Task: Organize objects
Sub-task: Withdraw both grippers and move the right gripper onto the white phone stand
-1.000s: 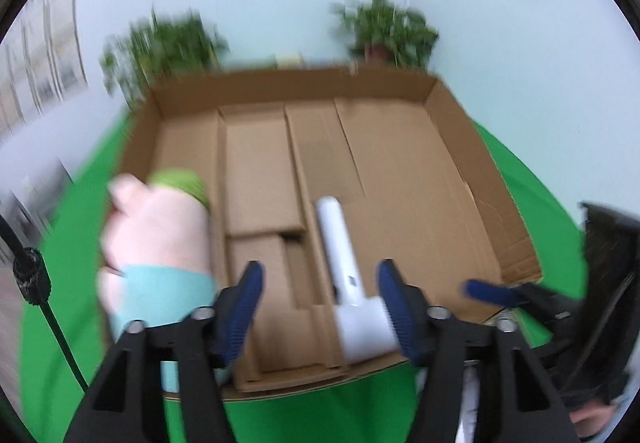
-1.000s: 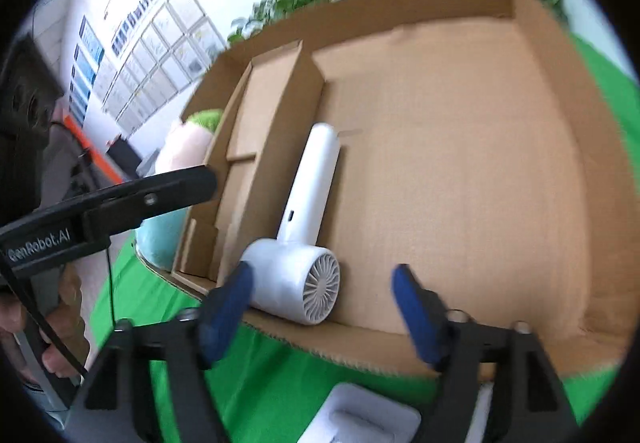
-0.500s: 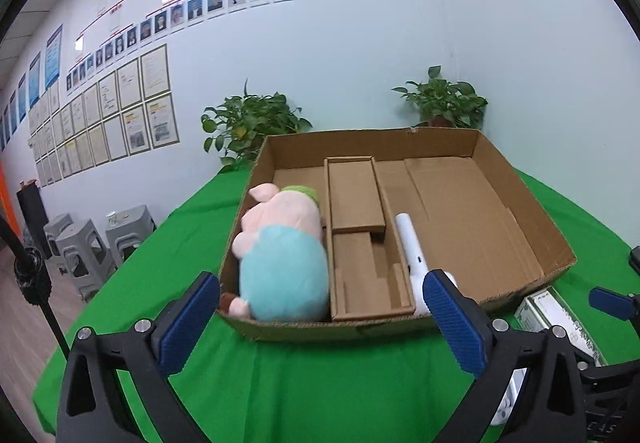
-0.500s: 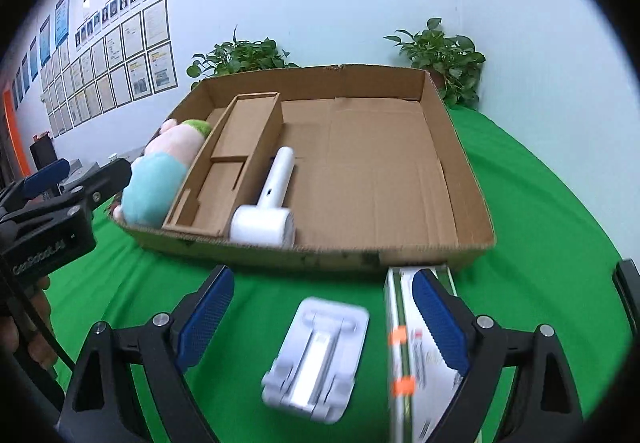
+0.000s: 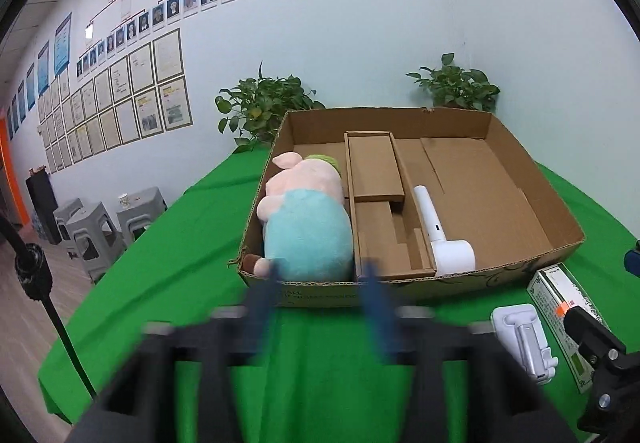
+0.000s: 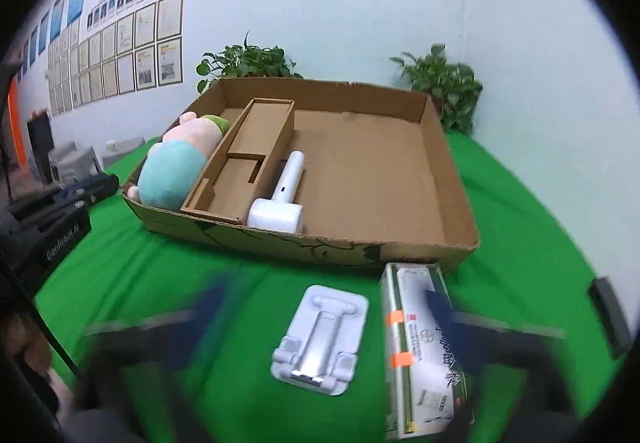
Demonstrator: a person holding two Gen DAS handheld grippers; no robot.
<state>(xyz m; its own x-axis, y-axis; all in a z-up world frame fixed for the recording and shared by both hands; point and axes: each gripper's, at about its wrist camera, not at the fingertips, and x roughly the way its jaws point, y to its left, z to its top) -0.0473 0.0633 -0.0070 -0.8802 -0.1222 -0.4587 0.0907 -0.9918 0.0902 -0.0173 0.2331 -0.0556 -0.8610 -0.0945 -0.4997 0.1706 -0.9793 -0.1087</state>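
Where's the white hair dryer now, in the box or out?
In. The white hair dryer lies flat inside the cardboard box, beside the cardboard insert.

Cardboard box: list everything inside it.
The cardboard box holds a plush toy along its left wall, a brown cardboard insert beside it, and a white hair dryer right of that. The plush covers the floor beneath it.
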